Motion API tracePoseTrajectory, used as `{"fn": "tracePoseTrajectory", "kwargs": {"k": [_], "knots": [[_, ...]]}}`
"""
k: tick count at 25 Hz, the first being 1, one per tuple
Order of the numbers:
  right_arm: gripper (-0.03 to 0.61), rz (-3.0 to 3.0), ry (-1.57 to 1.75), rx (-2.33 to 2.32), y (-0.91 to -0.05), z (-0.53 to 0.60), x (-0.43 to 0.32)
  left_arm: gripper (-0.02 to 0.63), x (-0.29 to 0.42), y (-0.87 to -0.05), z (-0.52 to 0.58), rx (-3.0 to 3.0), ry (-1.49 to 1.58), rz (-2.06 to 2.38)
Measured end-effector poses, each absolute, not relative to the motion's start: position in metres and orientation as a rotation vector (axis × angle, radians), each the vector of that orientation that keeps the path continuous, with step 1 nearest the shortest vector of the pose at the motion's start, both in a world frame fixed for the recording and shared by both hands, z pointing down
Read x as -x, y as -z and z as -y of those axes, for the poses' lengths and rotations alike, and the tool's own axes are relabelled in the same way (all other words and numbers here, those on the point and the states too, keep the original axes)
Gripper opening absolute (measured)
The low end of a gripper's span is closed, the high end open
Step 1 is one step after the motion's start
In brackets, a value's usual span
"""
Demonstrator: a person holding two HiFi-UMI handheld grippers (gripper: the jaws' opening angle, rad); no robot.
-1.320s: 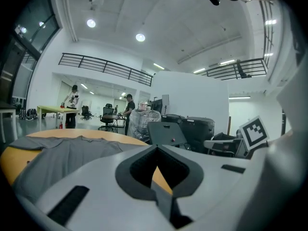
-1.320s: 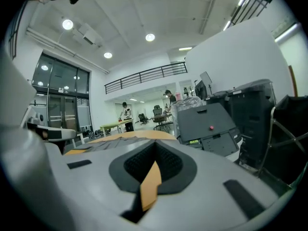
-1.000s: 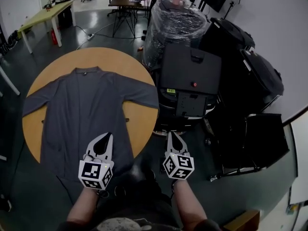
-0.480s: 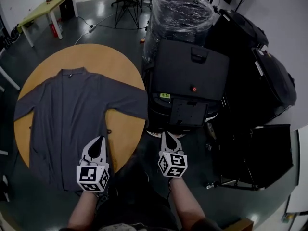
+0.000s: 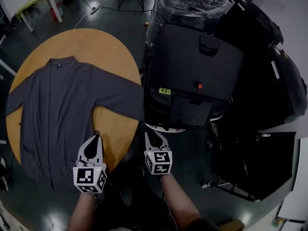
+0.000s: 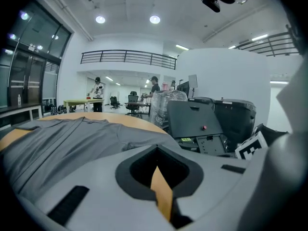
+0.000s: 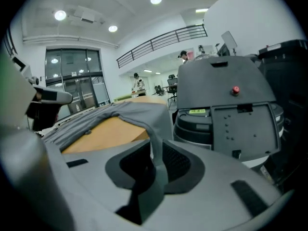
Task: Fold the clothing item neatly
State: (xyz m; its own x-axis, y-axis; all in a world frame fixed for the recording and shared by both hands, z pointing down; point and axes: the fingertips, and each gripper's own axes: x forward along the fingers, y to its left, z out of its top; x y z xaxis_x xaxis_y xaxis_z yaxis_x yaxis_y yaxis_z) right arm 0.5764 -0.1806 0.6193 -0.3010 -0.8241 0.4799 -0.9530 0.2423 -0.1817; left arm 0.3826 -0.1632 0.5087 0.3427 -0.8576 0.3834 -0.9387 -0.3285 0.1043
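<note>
The cardigan (image 5: pixel 62 109) is soft, matt grey cloth. The round counter (image 5: pixel 101 47) has a smooth, wood-look top. The dark floor (image 5: pixel 120 18) is glossy. Crinkled plastic wrap (image 5: pixel 192 4) glistens; the black case (image 5: pixel 192 57) looks like matt plastic.

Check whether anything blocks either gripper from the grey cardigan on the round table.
Nothing visible does. The cardigan lies flat on the table, and the shut left gripper is right at its side edge. The right gripper, jaws just opening and empty, faces the sleeve end directly; the black case stands off to its side.
</note>
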Motion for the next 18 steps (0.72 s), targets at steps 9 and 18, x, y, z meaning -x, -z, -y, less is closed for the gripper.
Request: {"fn": "tracePoseTrajectory", "kwargs": {"k": [9, 18], "knots": [[0.129, 2.175, -0.674, -1.475, -0.684, 0.218, -0.548, 0.008, -0.386, -0.529, 0.18, -2.232, -0.403, 1.651], [0.01, 2.079, -0.692, -1.522, -0.69, 0.231, -0.567, 0.008, -0.384, -0.531, 0.185, -2.188, -0.408, 1.689]]}}
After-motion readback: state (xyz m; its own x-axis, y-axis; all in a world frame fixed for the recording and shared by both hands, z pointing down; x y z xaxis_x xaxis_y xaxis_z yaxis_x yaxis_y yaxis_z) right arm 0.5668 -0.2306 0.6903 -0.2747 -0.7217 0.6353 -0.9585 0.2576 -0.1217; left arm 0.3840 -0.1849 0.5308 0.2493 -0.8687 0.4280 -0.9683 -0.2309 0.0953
